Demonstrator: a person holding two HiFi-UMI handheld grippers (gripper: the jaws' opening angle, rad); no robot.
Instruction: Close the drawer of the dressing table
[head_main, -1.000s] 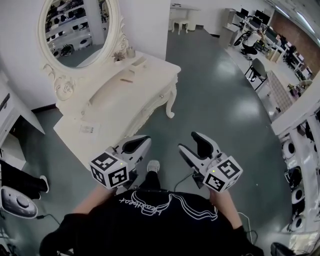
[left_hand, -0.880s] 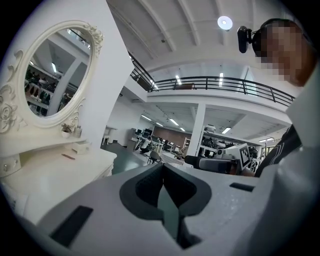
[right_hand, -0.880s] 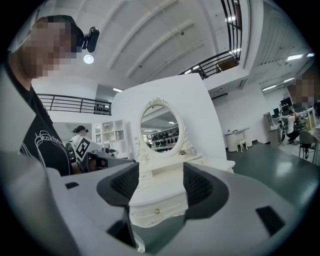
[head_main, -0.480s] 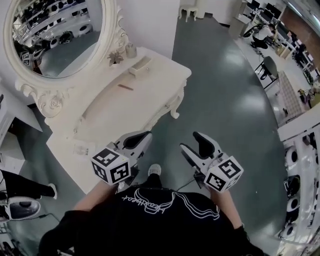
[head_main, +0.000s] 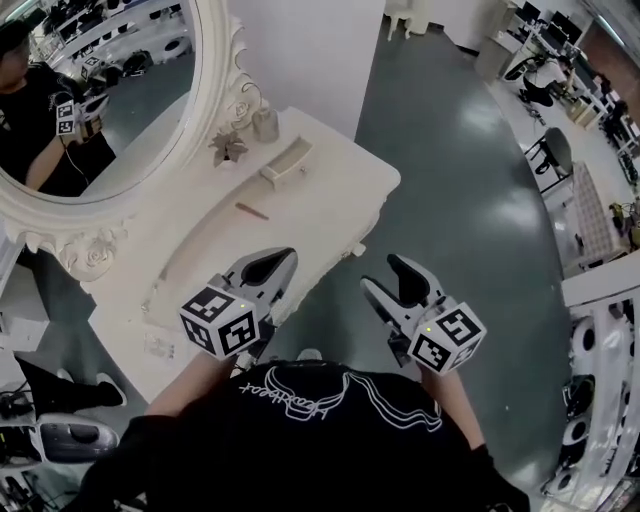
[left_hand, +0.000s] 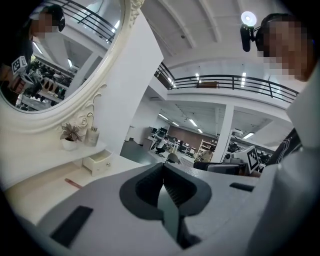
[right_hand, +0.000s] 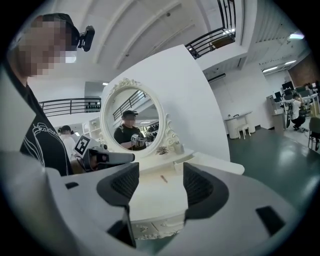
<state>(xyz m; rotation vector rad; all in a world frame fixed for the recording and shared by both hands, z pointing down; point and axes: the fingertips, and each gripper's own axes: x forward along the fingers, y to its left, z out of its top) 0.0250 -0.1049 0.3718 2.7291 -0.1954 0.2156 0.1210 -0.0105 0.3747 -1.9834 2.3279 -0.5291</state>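
The white dressing table (head_main: 330, 205) with its oval mirror (head_main: 100, 100) stands ahead and left of me. On its raised back shelf a small drawer (head_main: 285, 160) is pulled out; it also shows as the small drawer (left_hand: 98, 162) in the left gripper view. My left gripper (head_main: 272, 264) hovers over the table's near edge, pads together and holding nothing, seen also as the left gripper (left_hand: 162, 185). My right gripper (head_main: 386, 286) hangs open over the floor just off the table's right corner. As the right gripper (right_hand: 159, 185) it frames the table front (right_hand: 160, 225), apart from it.
A small potted plant (head_main: 228, 147) and a bottle (head_main: 265, 123) stand beside the drawer. A brown pencil-like stick (head_main: 251, 211) and a paper card (head_main: 160, 347) lie on the top. Dark green floor (head_main: 470, 200) spreads right, with chairs and desks (head_main: 555, 150) beyond.
The table and mirror have come closer and shifted right in the head view. Both grippers kept their pose, the left shut and the right open.
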